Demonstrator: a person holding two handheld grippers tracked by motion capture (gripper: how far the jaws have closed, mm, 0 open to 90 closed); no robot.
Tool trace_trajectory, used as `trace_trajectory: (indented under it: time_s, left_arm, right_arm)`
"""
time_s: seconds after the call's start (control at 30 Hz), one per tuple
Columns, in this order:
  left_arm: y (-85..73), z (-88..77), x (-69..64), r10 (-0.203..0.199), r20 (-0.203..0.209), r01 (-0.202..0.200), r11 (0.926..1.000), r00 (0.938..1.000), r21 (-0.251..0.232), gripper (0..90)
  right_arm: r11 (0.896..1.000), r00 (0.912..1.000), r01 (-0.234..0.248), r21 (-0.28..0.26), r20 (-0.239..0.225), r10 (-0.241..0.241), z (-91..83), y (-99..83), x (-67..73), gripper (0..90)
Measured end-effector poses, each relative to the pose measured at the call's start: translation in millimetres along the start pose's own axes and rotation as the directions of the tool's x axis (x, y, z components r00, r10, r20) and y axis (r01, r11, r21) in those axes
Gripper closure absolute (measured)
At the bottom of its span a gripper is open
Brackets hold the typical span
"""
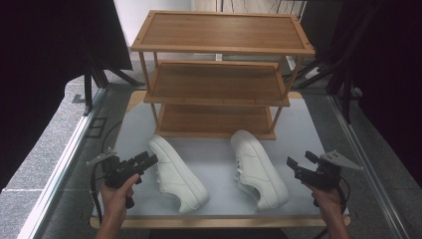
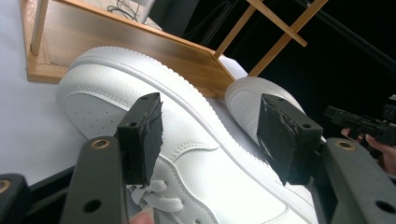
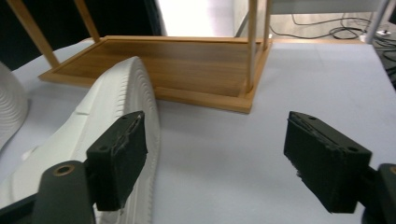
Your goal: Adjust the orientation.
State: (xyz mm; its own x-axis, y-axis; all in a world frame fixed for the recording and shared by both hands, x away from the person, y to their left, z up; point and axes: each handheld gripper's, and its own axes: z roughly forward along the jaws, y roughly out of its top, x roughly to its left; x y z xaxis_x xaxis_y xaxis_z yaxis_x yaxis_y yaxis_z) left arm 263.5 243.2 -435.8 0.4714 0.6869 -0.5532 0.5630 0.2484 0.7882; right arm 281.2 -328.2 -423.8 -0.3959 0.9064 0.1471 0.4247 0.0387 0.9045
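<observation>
Left shoe (image 1: 177, 173): we see it on the bench (image 1: 219, 154) in front of the wooden rack (image 1: 219, 74), its long axis slanting from the toe near the rack's foot back toward the person's right.
Left tool (image 1: 149, 160): released, jaws wide, nothing between them; it sits just beside the left shoe's laces, pointing across that axis.
Right shoe (image 1: 259, 168): on the bench, roughly parallel, well apart from its mate.
Right tool (image 1: 301, 160): released and empty, just beside the right shoe's outer side.
Nearer hand: we judge each tool nearest its own shoe, the left closer.
</observation>
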Motion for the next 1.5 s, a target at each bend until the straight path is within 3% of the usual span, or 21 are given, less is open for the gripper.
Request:
trace_trajectory:
  time_s: [0.27,0.63,0.83,1.07,1.17,1.3,1.5]
  left_arm:
    - [0.0,0.3,-1.0,0.009,-0.003,-0.009,1.0000,1.0000,0.000,40.8]
    - [-3.9,-3.0,-4.4,0.024,-0.015,-0.024,0.9997,0.9996,0.006,41.2]
    - [-2.2,-2.9,-5.8,0.036,-0.009,-0.036,0.9993,0.9993,-0.002,39.8]
    - [-1.9,-7.2,-4.6,0.030,0.005,-0.030,0.9995,0.9995,-0.006,41.2]
    - [-1.2,-10.5,-6.2,0.039,-0.006,-0.039,0.9990,0.9992,-0.021,49.8]
    - [0.2,-14.4,-10.9,0.068,-0.009,-0.068,0.9975,0.9977,-0.017,76.1]
    - [3.9,-24.1,-19.6,0.122,-0.035,-0.122,0.9925,0.9919,-0.003,88.2]
  right_arm:
    - [1.000,0.9989,0.013,0.009,-0.046,-0.013,-1.0,-2.8,2.7,28.1]
    - [1.000,0.9979,-0.027,0.007,-0.059,0.027,2.8,-2.3,-2.6,30.9]
    - [1.000,0.9971,-0.007,0.026,-0.075,0.009,5.8,-5.5,0.2,30.9]
    - [1.000,0.9972,-0.015,0.007,-0.074,0.015,4.7,-1.6,-0.8,31.0]
    - [1.000,0.9970,-0.021,0.016,-0.074,0.023,6.9,-3.8,-0.8,31.0]
    - [0.999,0.9973,-0.017,0.032,-0.071,0.020,9.0,-5.7,2.1,31.0]
    - [0.999,0.9972,-0.001,0.043,-0.075,0.005,11.7,-6.7,7.8,31.1]
